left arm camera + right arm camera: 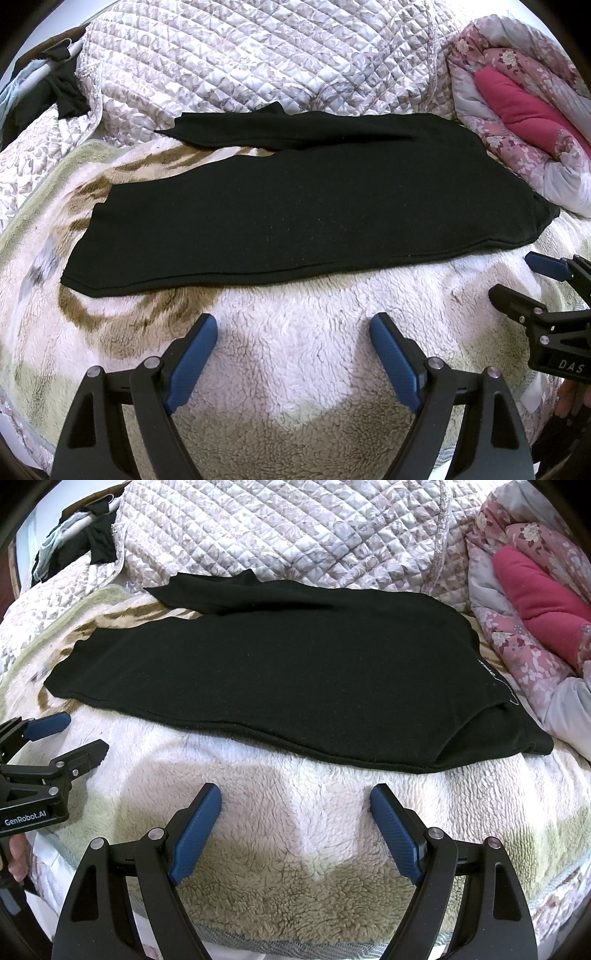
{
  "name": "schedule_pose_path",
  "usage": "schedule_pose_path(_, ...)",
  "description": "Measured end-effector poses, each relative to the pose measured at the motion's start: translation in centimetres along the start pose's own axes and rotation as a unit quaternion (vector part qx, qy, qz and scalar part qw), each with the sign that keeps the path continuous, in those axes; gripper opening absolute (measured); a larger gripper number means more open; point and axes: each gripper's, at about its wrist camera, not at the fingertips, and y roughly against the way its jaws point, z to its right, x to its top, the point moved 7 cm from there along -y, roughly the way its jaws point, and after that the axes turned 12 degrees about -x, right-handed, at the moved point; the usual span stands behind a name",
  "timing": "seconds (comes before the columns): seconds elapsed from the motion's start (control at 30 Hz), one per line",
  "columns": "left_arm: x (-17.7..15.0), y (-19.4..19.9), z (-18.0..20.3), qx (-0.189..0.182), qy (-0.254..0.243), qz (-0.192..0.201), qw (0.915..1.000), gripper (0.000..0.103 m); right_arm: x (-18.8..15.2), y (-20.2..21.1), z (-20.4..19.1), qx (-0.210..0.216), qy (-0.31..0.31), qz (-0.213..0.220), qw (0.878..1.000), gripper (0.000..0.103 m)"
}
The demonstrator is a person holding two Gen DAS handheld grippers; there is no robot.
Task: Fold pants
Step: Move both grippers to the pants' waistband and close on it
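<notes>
Pants [314, 206] soft, limp knit, mid-frame on fleece blanket [295, 332]; pinch far leg hem. My left hand-held gripper [293, 328] and right hand-held gripper [295, 801] wide, empty.

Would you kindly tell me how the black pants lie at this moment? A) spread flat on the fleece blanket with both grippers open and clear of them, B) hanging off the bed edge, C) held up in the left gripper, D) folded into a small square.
A: the pants lie spread on the blanket, and the left gripper and right gripper are open and apart from them.
</notes>
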Motion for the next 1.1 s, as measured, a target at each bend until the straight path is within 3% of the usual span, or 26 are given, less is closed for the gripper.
schedule_pose_path(0.27, 0.7, 0.4, 0.1, -0.007, 0.006, 0.004, 0.9999, 0.085, 0.2, 0.3, 0.1, 0.003, 0.001, -0.002, 1.000, 0.083)
schedule_pose_path(0.53, 1.0, 1.9, -1.9, -0.003, 0.036, 0.033, 0.9988, 0.083, 0.1, 1.0, 1.4, 0.001, -0.011, 0.002, 1.000, 0.083)
schedule_pose_path(0.9, 0.4, 2.4, -8.2, 0.024, 0.143, 0.045, 0.9884, 0.083, 0.7, 0.0, 8.1, -0.019, -0.113, -0.014, 0.993, 0.083)
schedule_pose_path(1.1, 0.4, 2.4, -10.5, 0.037, 0.180, 0.050, 0.9817, 0.083, 1.9, -0.8, 9.3, 0.012, -0.161, -0.022, 0.987, 0.083)
